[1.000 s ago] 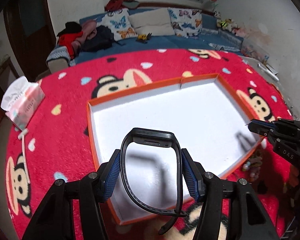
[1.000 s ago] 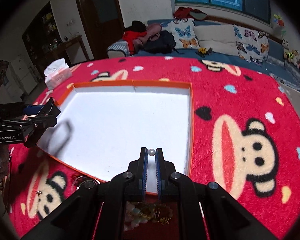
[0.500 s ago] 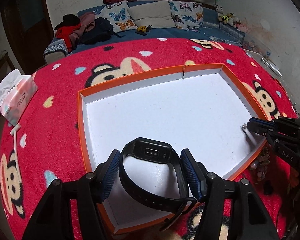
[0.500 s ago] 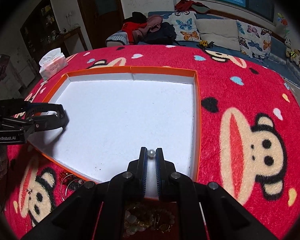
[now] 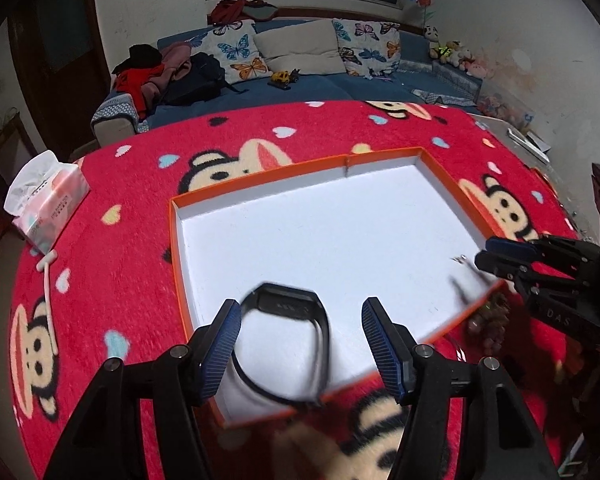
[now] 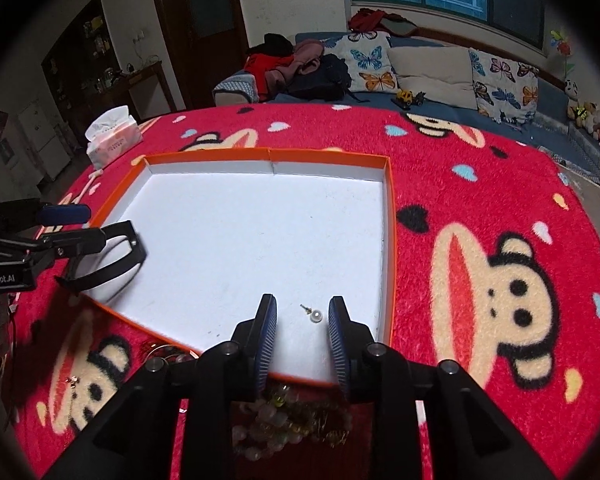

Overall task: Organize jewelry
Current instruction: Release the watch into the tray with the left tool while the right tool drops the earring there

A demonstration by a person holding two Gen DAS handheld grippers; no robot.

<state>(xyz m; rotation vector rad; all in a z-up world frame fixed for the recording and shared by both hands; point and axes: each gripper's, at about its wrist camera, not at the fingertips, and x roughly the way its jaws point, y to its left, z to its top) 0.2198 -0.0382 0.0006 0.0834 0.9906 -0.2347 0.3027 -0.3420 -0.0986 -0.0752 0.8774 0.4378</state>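
Since a second ago, our right gripper (image 6: 302, 314) has let go of the pearl earring (image 6: 315, 315): its jaws, then pinched on the bead, are opening, and the earring now lies loose on the white floor of the orange-rimmed tray (image 6: 332, 155), between the two blue pads but touching neither that we can see. Its thin post points toward the tray's middle. Over the same second our left gripper (image 5: 300, 320) has widened a little, and the black wristband (image 5: 286, 344), earlier squeezed upright between its pads, has slipped free. It now sits at the tray's near left corner, its loop close against the left pad and well clear of the right one; the band is blurred in the left wrist view, so we cannot tell whether it has fully settled. In the right wrist view its flat face rests on the tray floor, with the strap ends trailing over the orange rim by the left gripper.

The tray lies on a red blanket (image 6: 480, 184) printed with cartoon monkeys. Just outside the tray's near edge, beneath our right gripper, a heap of beaded jewelry (image 6: 284, 420) waits, with thin bangles (image 6: 166, 354) beside it. A tissue pack (image 5: 46, 200) stands at the blanket's far left, and a sofa (image 5: 312, 76) with butterfly cushions runs behind.
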